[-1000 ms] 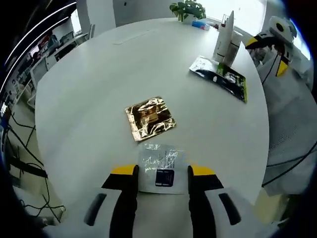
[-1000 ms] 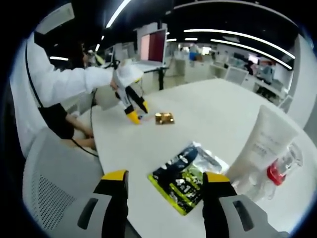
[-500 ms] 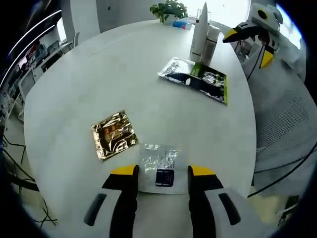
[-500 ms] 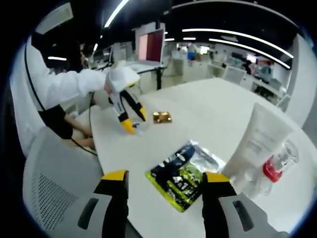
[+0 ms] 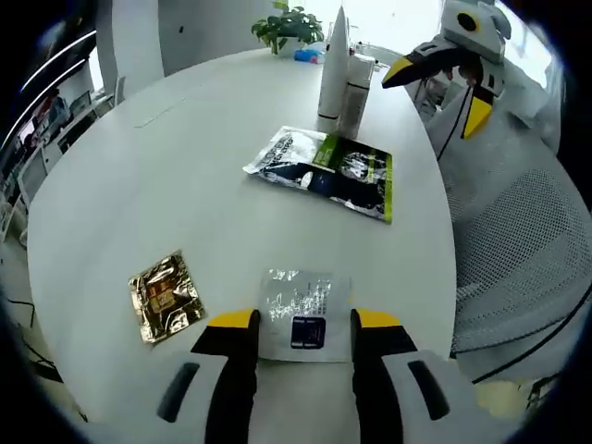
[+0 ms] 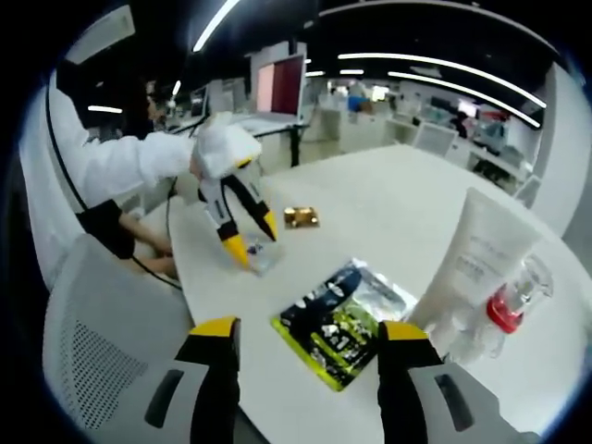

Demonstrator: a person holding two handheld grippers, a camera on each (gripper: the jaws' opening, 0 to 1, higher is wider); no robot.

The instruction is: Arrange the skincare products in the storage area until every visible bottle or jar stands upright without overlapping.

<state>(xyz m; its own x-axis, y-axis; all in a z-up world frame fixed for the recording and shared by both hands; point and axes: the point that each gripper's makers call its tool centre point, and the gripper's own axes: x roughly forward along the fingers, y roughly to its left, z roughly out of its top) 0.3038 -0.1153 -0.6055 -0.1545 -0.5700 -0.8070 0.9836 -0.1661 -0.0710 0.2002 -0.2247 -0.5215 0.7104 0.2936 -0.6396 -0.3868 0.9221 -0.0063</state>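
Silver sachet: small clear-and-silver sachet (image 5: 301, 310) lies flat on the white table (image 5: 185, 157), low centre of the left gripper view, between that gripper's jaws. In the right gripper view it sits at left of centre (image 6: 262, 256), right at the left gripper's tips.
Left gripper: left gripper (image 5: 302, 321) has its yellow-tipped jaws wide apart, one on each side of the sachet; whether they touch it cannot be told. In the right gripper view it (image 6: 251, 239) points steeply down at the table.
Step in hand (judgement): appears to be taking up the flat sachet. Advice: keep the tips low and level, close on one edge of the sachet, and lift only once the foil is firmly pinched, since a thin flat packet slips easily.
Gold sachet: gold foil sachet (image 5: 165, 296) lies flat, lower left of the left gripper view, just beside the left jaw, apart from the silver one.
Green pouch: black-and-green pouch (image 5: 326, 171) lies flat at centre, well apart from both sachets.
Right gripper: right gripper (image 6: 305, 347) stands open and empty, low in its own view, hovering near the pouch (image 6: 338, 324).
Upright items: white tube (image 6: 476, 264) stands upright at right, with a clear bottle with red part (image 6: 513, 305) just beside it; in the left gripper view they stand at upper centre.
Left arm pose: white sleeve (image 6: 120, 157) reaches in from upper left of the right gripper view, wrist bent downward.
Far end: potted plant (image 5: 287, 26) at the table's far edge.
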